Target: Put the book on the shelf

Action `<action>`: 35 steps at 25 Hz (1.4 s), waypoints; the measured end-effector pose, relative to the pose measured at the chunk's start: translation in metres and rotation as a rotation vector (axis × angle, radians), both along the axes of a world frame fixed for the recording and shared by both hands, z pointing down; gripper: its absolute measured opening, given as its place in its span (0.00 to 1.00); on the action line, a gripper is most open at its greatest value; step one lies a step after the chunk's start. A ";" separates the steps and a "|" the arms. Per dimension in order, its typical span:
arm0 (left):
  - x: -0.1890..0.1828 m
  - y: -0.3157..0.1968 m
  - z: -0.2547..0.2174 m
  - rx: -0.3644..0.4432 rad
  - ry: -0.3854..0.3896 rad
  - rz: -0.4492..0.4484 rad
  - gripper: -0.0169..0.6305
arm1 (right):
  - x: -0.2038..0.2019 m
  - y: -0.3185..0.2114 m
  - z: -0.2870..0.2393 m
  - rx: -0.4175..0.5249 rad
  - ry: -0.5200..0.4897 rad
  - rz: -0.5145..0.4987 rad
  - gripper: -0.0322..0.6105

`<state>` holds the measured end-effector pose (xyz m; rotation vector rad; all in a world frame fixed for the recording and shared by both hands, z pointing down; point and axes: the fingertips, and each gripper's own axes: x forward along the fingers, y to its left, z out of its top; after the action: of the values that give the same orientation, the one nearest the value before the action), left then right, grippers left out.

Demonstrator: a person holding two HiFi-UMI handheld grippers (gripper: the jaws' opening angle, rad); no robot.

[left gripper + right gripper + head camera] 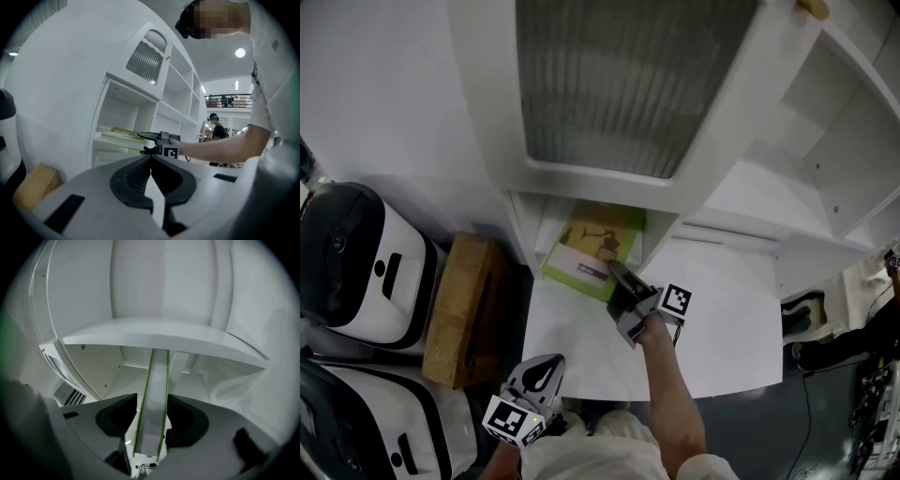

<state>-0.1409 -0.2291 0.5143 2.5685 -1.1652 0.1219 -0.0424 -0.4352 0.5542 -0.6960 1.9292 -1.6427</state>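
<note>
Shows a thin, flat, rectangular book (592,246) with a yellow-green cover, a white label strip across its near end and a dark drawing beyond that; print too small to read. Looks smooth and matte on the cover, with square corners. From the right gripper view, seen edge-on: a pale grey page block between two fine green cover lines.

Lies flat, cover up, on the bottom board of the lower left compartment of a white, smooth-painted shelf unit (741,187). Sits with its far end tucked beneath a cupboard door with a ribbed, frosted panel (623,84). Runs with its long axis from near to far, the far end leaning slightly right and pointing into the compartment.

Has the grey-and-black right gripper (617,277) at its near edge, about level with it, the marker cube just behind. Stands there with the dark ribbed jaws apart on either side of the book's near end: cover edge close against one pad, a thin gap at the other, not clamped.

At the near left, low and well apart from the book: the left gripper (546,367), jaws closed tip to tip with nothing between them.

On the floor left of the shelf unit: a brown, rough-looking cardboard box (464,309), next to rounded, glossy white-and-black plastic casings (356,267).
</note>
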 end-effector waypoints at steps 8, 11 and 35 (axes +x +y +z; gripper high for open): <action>0.000 0.001 0.001 0.001 0.003 -0.006 0.04 | 0.016 0.010 0.000 0.011 0.012 0.021 0.39; -0.001 0.002 0.001 0.001 0.002 -0.004 0.04 | 0.027 0.022 -0.003 -0.001 -0.038 0.057 0.38; -0.008 0.019 0.006 -0.005 0.010 -0.028 0.04 | -0.074 0.079 0.002 0.035 0.137 -0.087 0.07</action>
<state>-0.1493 -0.2101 0.5206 2.5450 -1.1952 0.1051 -0.1161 -0.3566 0.5561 -0.7371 2.1074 -1.6466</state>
